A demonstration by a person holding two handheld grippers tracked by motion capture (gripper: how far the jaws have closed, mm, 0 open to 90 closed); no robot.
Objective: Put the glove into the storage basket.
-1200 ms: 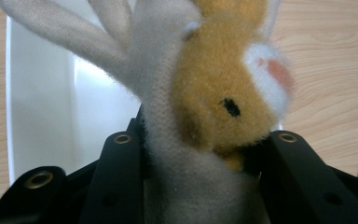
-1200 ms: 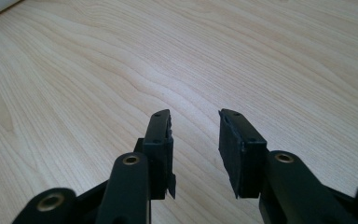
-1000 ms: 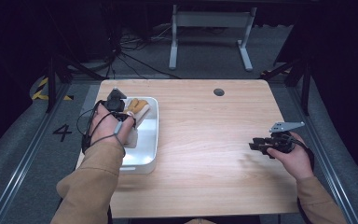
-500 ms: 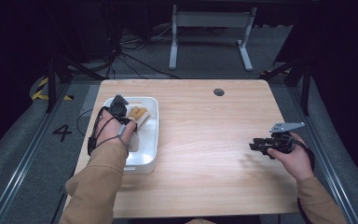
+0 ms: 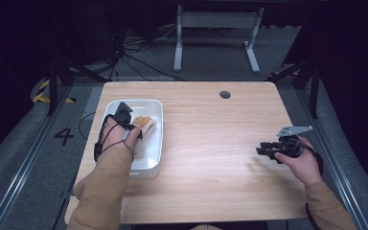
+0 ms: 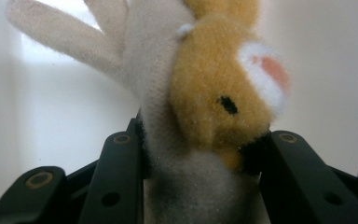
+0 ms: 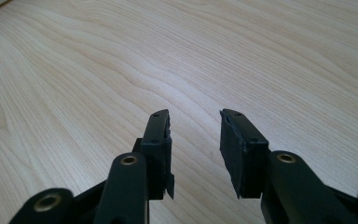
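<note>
Nearest the camera in the left gripper view, a plush toy (image 6: 214, 107) in tan and off-white was seen wedged between the two black jaws of the left gripper (image 6: 205, 154), its body pressed on both sides by the pads, so the jaws were closed on it. Its tan face with a dark eye and a pink-and-white patch was set just above the right-hand jaw, and pale cloth limbs were spread up and away to the left, beyond the jaw tips. Behind the toy, the white wall of a tub (image 6: 65, 116) was seen close by. In the high view the left gripper (image 5: 133, 128) was held inside that white tub (image 5: 154, 160). The right gripper (image 7: 195, 128) was held apart, its jaws open with bare wooden table (image 7: 261, 56) between them.
</note>
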